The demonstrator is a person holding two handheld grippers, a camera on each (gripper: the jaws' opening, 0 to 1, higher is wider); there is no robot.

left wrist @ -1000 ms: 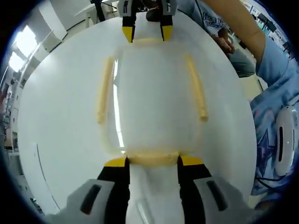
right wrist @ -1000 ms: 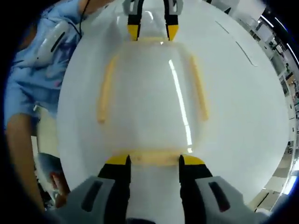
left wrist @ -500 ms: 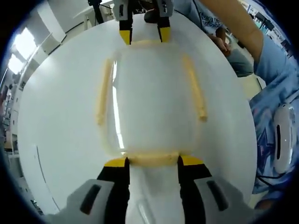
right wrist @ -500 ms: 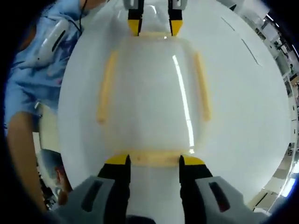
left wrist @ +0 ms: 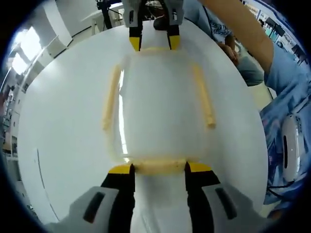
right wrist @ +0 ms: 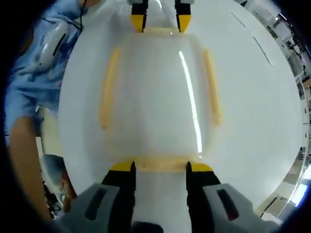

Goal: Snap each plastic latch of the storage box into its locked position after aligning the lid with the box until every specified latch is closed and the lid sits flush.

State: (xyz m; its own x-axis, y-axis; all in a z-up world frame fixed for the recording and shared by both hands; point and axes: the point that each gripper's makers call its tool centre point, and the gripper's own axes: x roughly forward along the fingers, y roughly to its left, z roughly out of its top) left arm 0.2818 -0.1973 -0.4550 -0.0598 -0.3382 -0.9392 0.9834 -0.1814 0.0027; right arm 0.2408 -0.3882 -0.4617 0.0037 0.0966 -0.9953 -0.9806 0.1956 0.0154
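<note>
A translucent storage box with its lid (left wrist: 158,104) on lies on a white round table (left wrist: 58,121). Pale yellow latches run along both long sides (left wrist: 111,97) (left wrist: 204,97). My left gripper (left wrist: 159,168) is open, and its yellow tips flank the near end latch (left wrist: 158,165). At the far end the right gripper (left wrist: 154,42) straddles the other end latch (left wrist: 154,49). In the right gripper view the same lid (right wrist: 155,97) lies lengthwise. The right gripper (right wrist: 160,167) is open around its end latch (right wrist: 160,163), with the left gripper (right wrist: 160,23) opposite.
A person in a light blue shirt (left wrist: 286,73) stands at the table's edge, also seen as a sleeve (right wrist: 34,73), with a white device (left wrist: 289,150) hanging at the chest. Bare white tabletop (right wrist: 257,121) surrounds the box. Room furniture lies beyond the rim.
Both views have shifted slightly, so the cameras moved a little. Each gripper stays at its end of the box, and the latches look the same.
</note>
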